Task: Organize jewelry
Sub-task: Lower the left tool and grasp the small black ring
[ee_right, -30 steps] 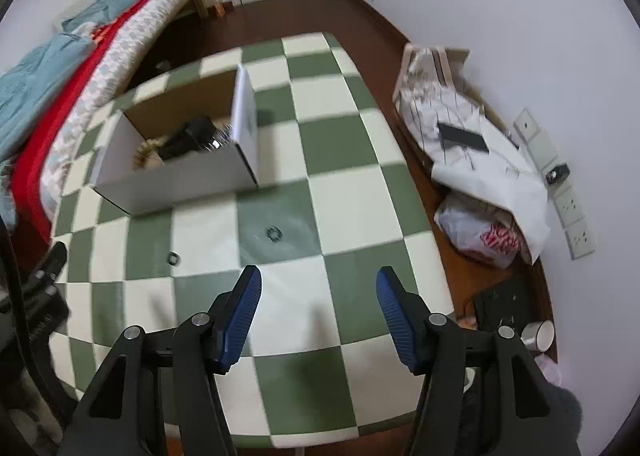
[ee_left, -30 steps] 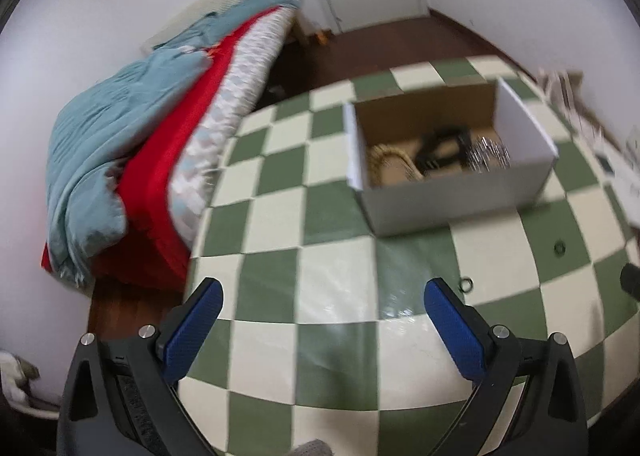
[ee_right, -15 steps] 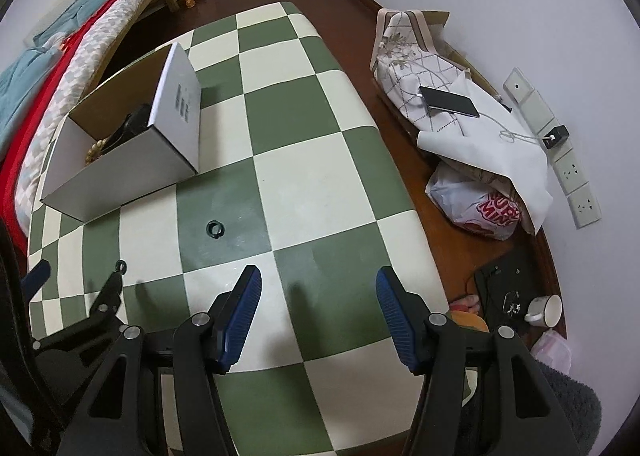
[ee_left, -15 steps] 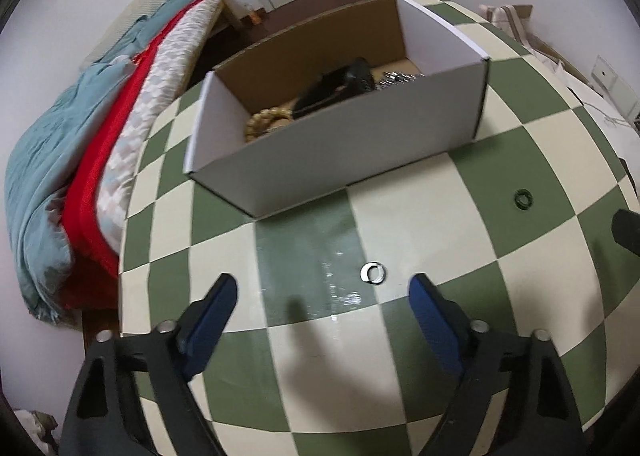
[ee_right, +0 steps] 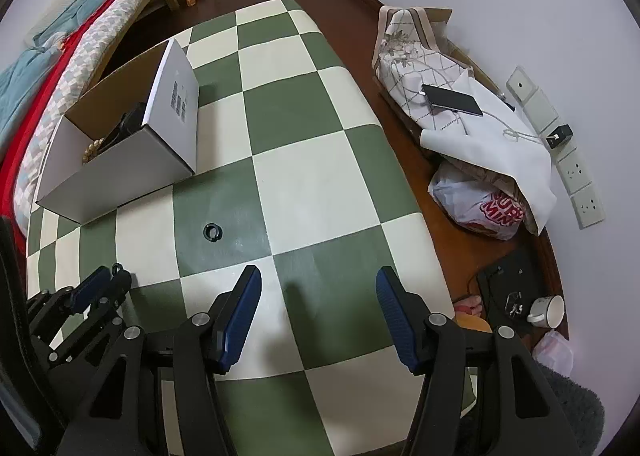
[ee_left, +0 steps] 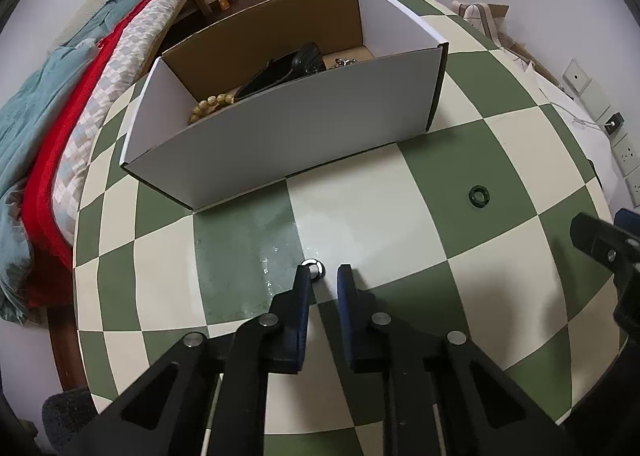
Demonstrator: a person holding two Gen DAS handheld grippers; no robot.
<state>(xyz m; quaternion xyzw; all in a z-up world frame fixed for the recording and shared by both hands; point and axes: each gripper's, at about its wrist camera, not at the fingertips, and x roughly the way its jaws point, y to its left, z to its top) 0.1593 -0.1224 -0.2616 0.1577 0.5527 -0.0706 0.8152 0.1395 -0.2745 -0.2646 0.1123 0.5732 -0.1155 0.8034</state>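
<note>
A small silver ring (ee_left: 314, 267) lies on the green-and-cream checked table (ee_left: 360, 216), and the tips of my left gripper (ee_left: 323, 273) are shut on it. The right wrist view shows that gripper (ee_right: 107, 281) at the lower left with the ring (ee_right: 117, 268) at its tip. A dark green ring (ee_left: 479, 196) (ee_right: 212, 232) lies loose on the table to the right. My right gripper (ee_right: 319, 274) hangs open over bare table, nothing between its fingers. The white cardboard box (ee_left: 300, 128) (ee_right: 120, 172) holds a wooden bead bracelet (ee_left: 208, 104), a black item (ee_left: 280, 72) and a silver chain (ee_left: 344, 62).
A bed with red and blue blankets (ee_left: 60, 116) runs along the table's left side. On the floor to the right are bags with a phone (ee_right: 452, 100) on top, a plastic bag (ee_right: 480, 208) and a mug (ee_right: 548, 310).
My left gripper came down towards the box and over the silver ring, and its jaws went from wide open to shut at the ring. The right gripper sank a little and stayed open.
</note>
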